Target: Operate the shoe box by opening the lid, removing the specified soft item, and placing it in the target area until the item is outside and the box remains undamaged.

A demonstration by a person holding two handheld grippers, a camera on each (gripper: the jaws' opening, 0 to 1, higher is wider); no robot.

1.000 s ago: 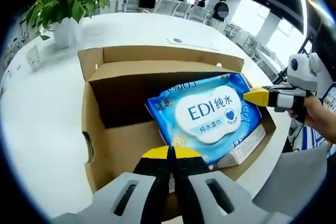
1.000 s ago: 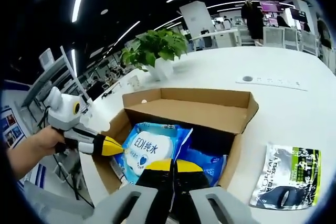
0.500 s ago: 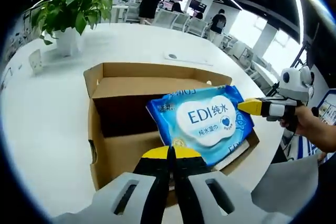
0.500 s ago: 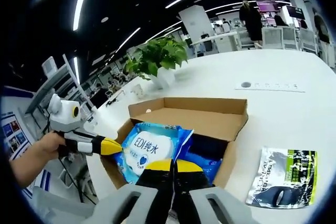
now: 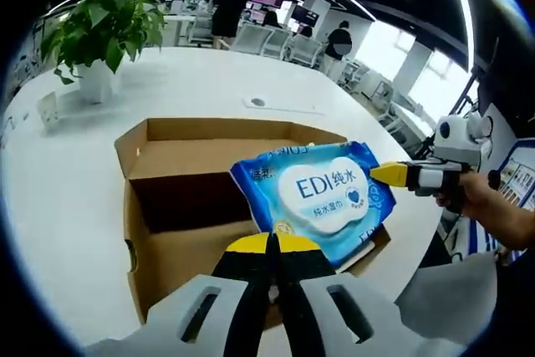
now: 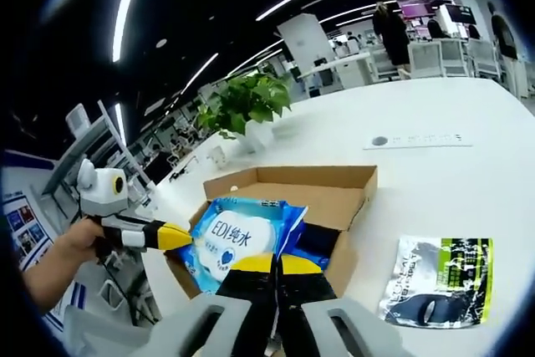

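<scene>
The blue wet-wipes pack [image 5: 316, 200] (white label printed "EDI") is hanging above the open cardboard shoe box [image 5: 180, 206], pinched at two opposite edges. In the left gripper view the left gripper [image 5: 271, 246] is pressing its yellow-tipped jaws together on the pack's near edge at 6 o'clock, while the right gripper [image 5: 386, 174] is coming in from 3 o'clock with its yellow tip touching the pack's far corner and a person's hand [image 5: 493, 206] wrapping its handle. Whether those jaws are actually pinching the pack cannot be told from that side alone; in the right gripper view the right gripper [image 6: 272, 262] is showing its jaws closed with the wipes pack [image 6: 238, 234] sitting right at their tips, and the left gripper [image 6: 175, 237] is meeting the pack's edge from 9 o'clock, held by a hand [image 6: 79, 236].

Beneath the pack, the shoe box [image 6: 334, 206] is standing open with its flaps raised, and a second blue packet [image 6: 319, 238] is lying inside it just right of the jaws. On the white table [image 6: 435, 140], out at 4 o'clock and well apart from the box, a dark and green sachet [image 6: 439, 282] is lying flat. A potted plant [image 5: 96, 35] is standing at 11 o'clock in the left gripper view, beyond the box, on the same table [image 5: 58, 190]
</scene>
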